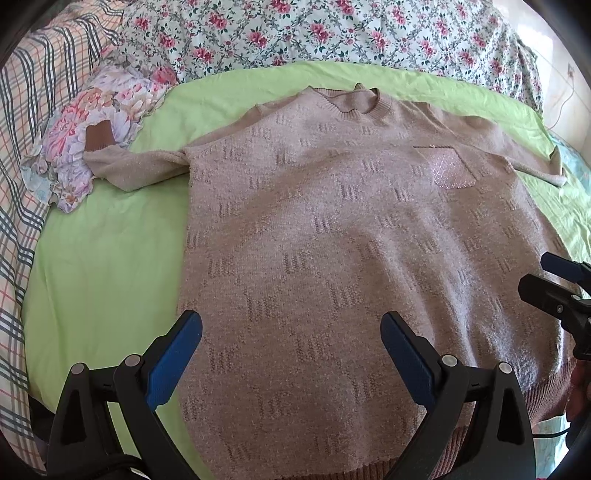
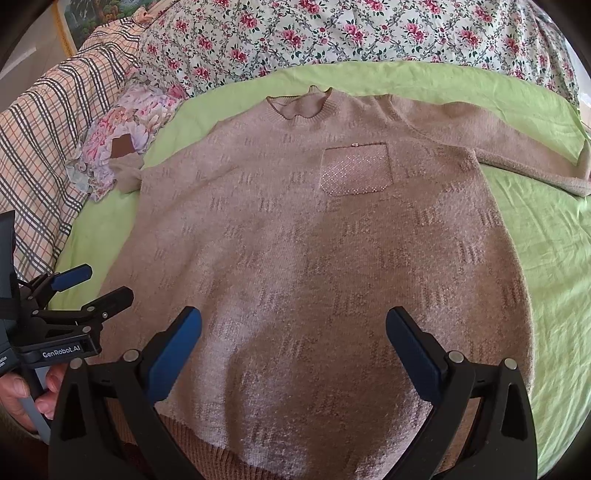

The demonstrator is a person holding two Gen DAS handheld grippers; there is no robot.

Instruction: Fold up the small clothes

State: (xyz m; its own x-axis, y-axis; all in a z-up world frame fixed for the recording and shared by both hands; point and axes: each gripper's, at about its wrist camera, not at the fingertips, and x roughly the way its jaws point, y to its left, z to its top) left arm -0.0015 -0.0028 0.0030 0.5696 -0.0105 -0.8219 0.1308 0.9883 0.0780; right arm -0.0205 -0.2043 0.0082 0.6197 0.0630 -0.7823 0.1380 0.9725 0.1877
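A beige knit sweater (image 1: 332, 229) lies flat, face up, on a green sheet (image 1: 103, 258), collar at the far side, both sleeves spread out. Its sparkly chest pocket (image 2: 356, 168) shows clearly. The left sleeve's cuff (image 1: 98, 138) rests on a floral cloth. My left gripper (image 1: 291, 332) is open and empty above the sweater's lower left part. My right gripper (image 2: 293, 328) is open and empty above the lower middle. The right gripper shows at the left wrist view's right edge (image 1: 554, 284); the left gripper shows at the right wrist view's left edge (image 2: 92, 284).
A floral duvet (image 1: 314, 33) is bunched along the far side. A plaid blanket (image 1: 22, 166) lies at the left. A small floral cloth (image 1: 99, 122) sits by the left sleeve. A white cable (image 1: 563, 107) hangs by the wall at far right.
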